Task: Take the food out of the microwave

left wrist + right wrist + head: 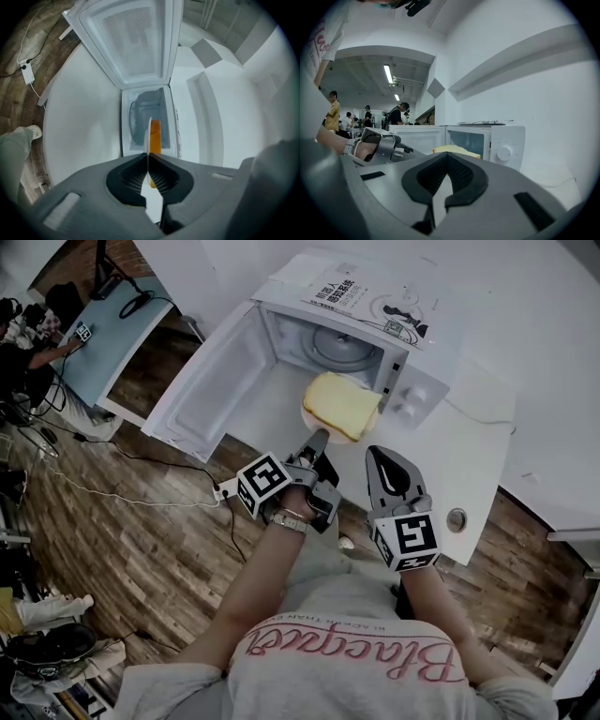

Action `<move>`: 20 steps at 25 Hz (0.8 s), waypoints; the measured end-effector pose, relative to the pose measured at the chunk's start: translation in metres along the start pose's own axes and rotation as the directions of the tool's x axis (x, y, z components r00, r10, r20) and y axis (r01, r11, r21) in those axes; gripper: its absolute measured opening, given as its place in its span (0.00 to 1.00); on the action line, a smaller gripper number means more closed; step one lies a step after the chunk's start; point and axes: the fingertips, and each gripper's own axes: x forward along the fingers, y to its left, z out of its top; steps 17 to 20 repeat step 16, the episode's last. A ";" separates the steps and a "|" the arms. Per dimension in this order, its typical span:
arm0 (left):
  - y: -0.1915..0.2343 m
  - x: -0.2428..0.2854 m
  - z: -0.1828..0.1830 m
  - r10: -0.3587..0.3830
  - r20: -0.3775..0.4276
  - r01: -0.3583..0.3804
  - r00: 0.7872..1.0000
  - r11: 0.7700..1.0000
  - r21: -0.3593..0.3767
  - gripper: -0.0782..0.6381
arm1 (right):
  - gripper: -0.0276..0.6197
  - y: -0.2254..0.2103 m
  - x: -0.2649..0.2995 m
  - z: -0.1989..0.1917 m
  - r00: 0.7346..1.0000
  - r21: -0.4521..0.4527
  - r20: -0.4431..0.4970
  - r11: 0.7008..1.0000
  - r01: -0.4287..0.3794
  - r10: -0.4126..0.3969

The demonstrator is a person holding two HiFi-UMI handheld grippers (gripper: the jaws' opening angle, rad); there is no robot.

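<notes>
Bread [341, 403], soft yellow slab, thin round plate [349, 438]

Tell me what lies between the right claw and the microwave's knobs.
Head view: only bare tabletop between the right claw and the microwave.

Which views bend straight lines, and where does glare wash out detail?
Head view: white table and microwave blend in glare. Left gripper view: fisheye bows the microwave door, corners go black. Right gripper view: wall ledge curves, ceiling lamp blooms.
</notes>
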 end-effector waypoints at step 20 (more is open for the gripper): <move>-0.010 -0.019 -0.012 -0.051 0.050 0.053 0.997 0.998 -0.041 0.13 | 0.06 0.002 -0.013 0.004 1.000 0.008 0.018 1.000 0.013 -0.014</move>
